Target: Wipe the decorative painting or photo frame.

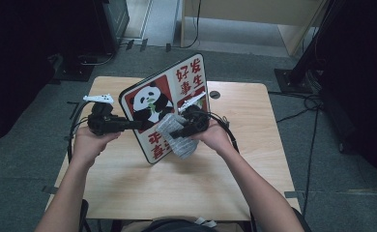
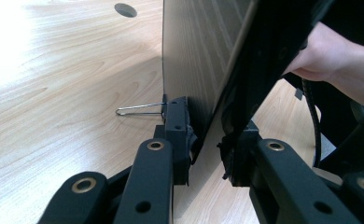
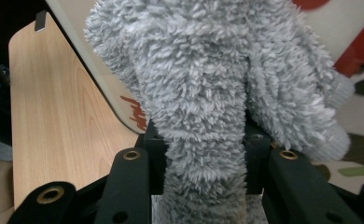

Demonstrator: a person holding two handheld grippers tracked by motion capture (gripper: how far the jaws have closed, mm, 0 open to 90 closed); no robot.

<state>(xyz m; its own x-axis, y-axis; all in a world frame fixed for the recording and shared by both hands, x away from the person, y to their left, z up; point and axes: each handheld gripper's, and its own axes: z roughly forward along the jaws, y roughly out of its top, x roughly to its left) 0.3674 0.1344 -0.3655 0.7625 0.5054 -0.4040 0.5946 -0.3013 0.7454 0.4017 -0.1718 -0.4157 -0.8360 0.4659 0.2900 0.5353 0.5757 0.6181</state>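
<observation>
Rectangular white board with rounded corners, printed with a panda and red characters (image 1: 165,104), stands tilted on its lower edge near the middle of the pale wooden table (image 1: 186,188). Left gripper (image 1: 128,125) is at the board's left edge; in the left gripper view its jaws sit on either side of that edge, one on the plain back and one on the dark front, pinching the panel (image 2: 194,60). A thin bent wire stand (image 2: 140,110) pokes out from the board's back, low by the tabletop. Right gripper (image 1: 174,133) is in front of the board's lower face, jaws pressed together on a fluffy grey cloth (image 1: 174,137); in the right gripper view the fluffy grey cloth (image 3: 203,93) bunches up between the jaws and lies against the printed face. Likely a wiping job. Risks, as judged: cloth pressure against the face could tip the board backward or swing it about the single edge grip; the lower edge could skate on the smooth wood; the bunched cloth might slip from the jaws under a hard drag.
</observation>
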